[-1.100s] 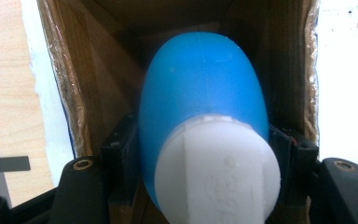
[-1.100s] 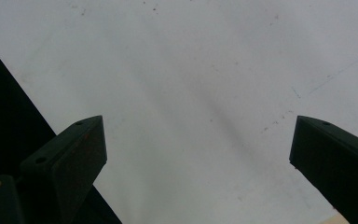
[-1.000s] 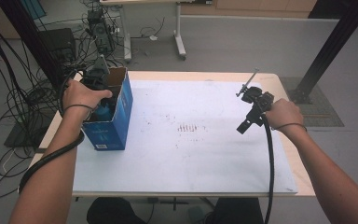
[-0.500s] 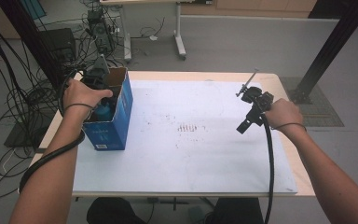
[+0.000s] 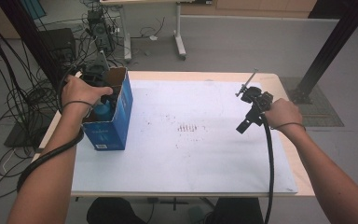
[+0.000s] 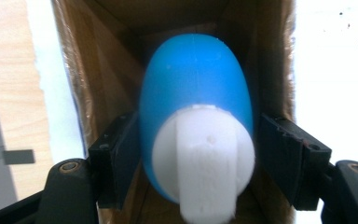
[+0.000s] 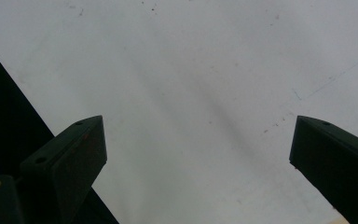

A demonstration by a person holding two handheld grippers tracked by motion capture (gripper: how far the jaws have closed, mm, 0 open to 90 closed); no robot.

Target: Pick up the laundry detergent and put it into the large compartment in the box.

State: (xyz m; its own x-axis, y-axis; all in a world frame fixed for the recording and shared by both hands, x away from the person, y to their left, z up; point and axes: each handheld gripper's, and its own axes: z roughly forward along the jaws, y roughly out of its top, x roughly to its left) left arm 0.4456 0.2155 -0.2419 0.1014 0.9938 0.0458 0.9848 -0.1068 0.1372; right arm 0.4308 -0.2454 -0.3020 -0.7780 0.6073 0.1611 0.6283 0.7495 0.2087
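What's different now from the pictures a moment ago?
Not much moved. The left gripper, down inside the blue cardboard box, has just been opening its jaws, and the blue bottle sits between them with a small gap on each side, so it looks let go. The box stayed put, and the right gripper stayed open above the white table mat.

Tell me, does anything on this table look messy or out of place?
Only small things: dark specks stain the middle of the white mat. The blue bottle sits inside the open box, which looks in order.
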